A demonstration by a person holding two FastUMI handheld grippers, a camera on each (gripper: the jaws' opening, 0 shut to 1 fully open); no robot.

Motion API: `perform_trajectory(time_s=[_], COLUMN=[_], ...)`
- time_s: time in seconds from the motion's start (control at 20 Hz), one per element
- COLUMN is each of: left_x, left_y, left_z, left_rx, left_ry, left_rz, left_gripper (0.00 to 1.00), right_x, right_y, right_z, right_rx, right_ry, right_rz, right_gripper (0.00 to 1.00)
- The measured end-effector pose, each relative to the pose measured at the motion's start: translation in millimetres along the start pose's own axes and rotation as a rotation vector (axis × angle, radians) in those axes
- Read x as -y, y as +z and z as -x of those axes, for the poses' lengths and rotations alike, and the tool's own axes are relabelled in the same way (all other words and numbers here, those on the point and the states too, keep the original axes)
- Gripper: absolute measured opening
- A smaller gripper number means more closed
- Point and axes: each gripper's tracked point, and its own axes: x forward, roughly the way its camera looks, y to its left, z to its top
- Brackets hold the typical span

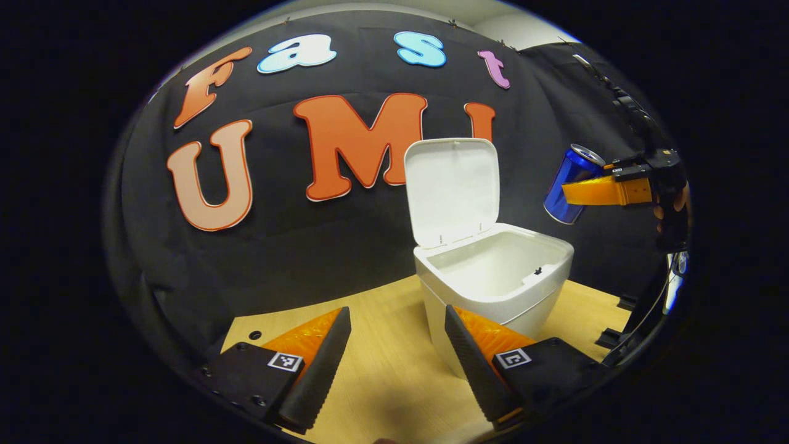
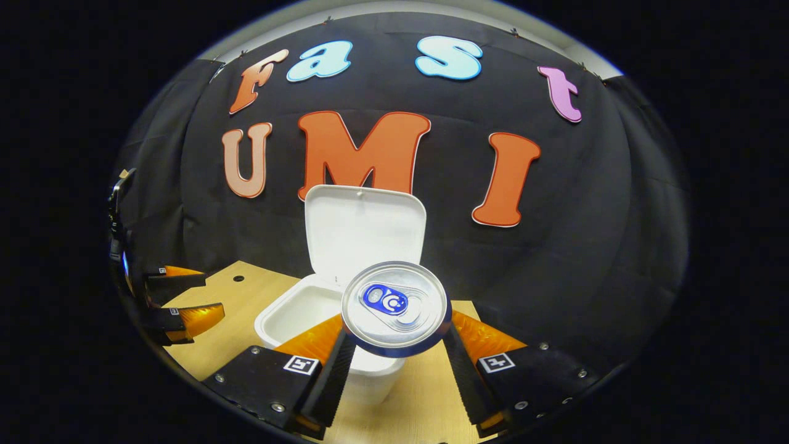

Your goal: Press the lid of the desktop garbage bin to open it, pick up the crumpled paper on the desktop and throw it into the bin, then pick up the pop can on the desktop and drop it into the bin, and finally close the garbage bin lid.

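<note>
The right gripper clamps the can between both fingers, its top facing the camera — held in the air, just short of the bin, whose lid stands upright. The left gripper is spread wide, empty, low over the desk — the bin just ahead to its right.

Ahead of my right hand-held gripper the bin gapes unobstructed; its raised lid walls off the far side.
</note>
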Motion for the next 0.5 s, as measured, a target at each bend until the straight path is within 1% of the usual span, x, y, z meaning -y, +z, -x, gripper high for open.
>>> perform_trajectory(time_s=[0.25, 0.3, 0.4, 0.45, 0.5], left_x=[-26, -30, -33, -34, -35], left_y=[-12, -14, -15, -15, -15], left_z=[22, 26, 31, 33, 35], left_rx=[-0.028, -0.032, -0.028, -0.026, -0.026], left_ry=[0.082, 0.094, 0.106, 0.112, 0.117], left_rz=[0.014, 0.014, 0.015, 0.015, 0.016], left_gripper=[0.99, 0.94, 0.94, 0.99, 0.99], right_x=[-20, -23, -30, -32, -34], right_y=[-8, -12, -17, -21, -23], right_z=[-16, -18, -23, -24, -26], right_rx=[-0.03, -0.036, -0.051, -0.06, -0.067], right_ry=[0.046, 0.054, 0.067, 0.07, 0.074], right_rz=[0.023, 0.029, 0.039, 0.045, 0.05], right_gripper=[0.8, 0.8, 0.8, 0.8, 0.8])
